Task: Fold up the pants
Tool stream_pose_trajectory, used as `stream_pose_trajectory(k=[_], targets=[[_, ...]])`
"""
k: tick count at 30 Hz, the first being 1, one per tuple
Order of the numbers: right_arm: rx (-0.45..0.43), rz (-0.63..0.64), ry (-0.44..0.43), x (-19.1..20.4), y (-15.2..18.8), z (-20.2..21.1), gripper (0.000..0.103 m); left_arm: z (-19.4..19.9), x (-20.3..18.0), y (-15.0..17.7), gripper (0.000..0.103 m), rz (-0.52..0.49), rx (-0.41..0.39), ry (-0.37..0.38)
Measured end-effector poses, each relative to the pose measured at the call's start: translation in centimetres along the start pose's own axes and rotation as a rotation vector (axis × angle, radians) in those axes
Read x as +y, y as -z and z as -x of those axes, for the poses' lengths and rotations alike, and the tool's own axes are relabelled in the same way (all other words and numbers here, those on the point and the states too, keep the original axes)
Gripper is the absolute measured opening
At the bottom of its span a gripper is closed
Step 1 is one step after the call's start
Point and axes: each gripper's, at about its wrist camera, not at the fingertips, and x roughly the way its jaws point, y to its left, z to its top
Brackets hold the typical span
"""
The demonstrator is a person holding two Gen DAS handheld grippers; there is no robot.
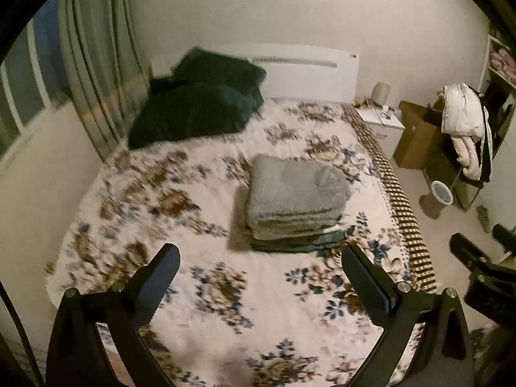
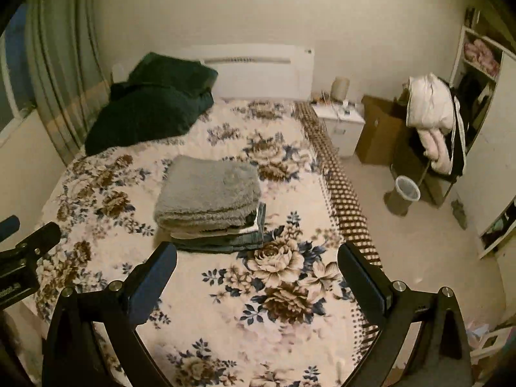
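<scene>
A stack of folded clothes lies on the floral bedspread, a fluffy grey garment on top and blue denim pants at the bottom. In the right wrist view the stack sits left of centre. My left gripper is open and empty, held above the bed short of the stack. My right gripper is open and empty, also above the bed near the stack's front edge. The right gripper also shows at the right edge of the left wrist view.
Dark green pillows lie at the bed's head by the curtain. A white nightstand, cardboard box, chair with clothes, small bin and shelves stand right of the bed.
</scene>
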Motion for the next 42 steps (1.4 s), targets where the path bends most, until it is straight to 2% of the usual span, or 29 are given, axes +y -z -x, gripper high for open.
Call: stream_pose_trajectory(k=[4,10,18,23,26,32,39,42], targets=[[-0.052,-0.004,-0.016,0.5,0.6,6.8,0.102,4.8,0.3,0.8,0.103,0.004,-0.06,0.016],[-0.117,-0.014,-0.053,1.0,1.5,15.2,0.102,9.2,0.9,1.9,0.103,0.013,-0.107,0.035],[-0.121,-0.033,-0.079,1.1,3.1,20.0,0.102,12.1,1.7,3.1,0.103,0.033,-0.136,0.04],[-0.094,-0.052,-0.107,1.1,3.9,20.4,0.102,12.6,1.5,3.3,0.103,0.029,-0.152,0.049],[-0.101,-0.057,-0.095,0.9,3.7,19.9,0.102,12.4,1.5,3.3,0.103,0.032,-0.162,0.041],[-0.114,-0.074,-0.039,-0.1,2.1,16.4,0.103,9.7,1.1,2.6,0.103,0.026,-0.148,0.04],[-0.116,-0.064,-0.033,-0.2,0.6,11.2,0.103,5.2,0.3,2.4,0.103,0.018,-0.111,-0.024],[-0.105,-0.051,-0.022,-0.1,0.2,8.8,0.103,3.8,0.0,2.6,0.103,0.018,-0.093,-0.025]])
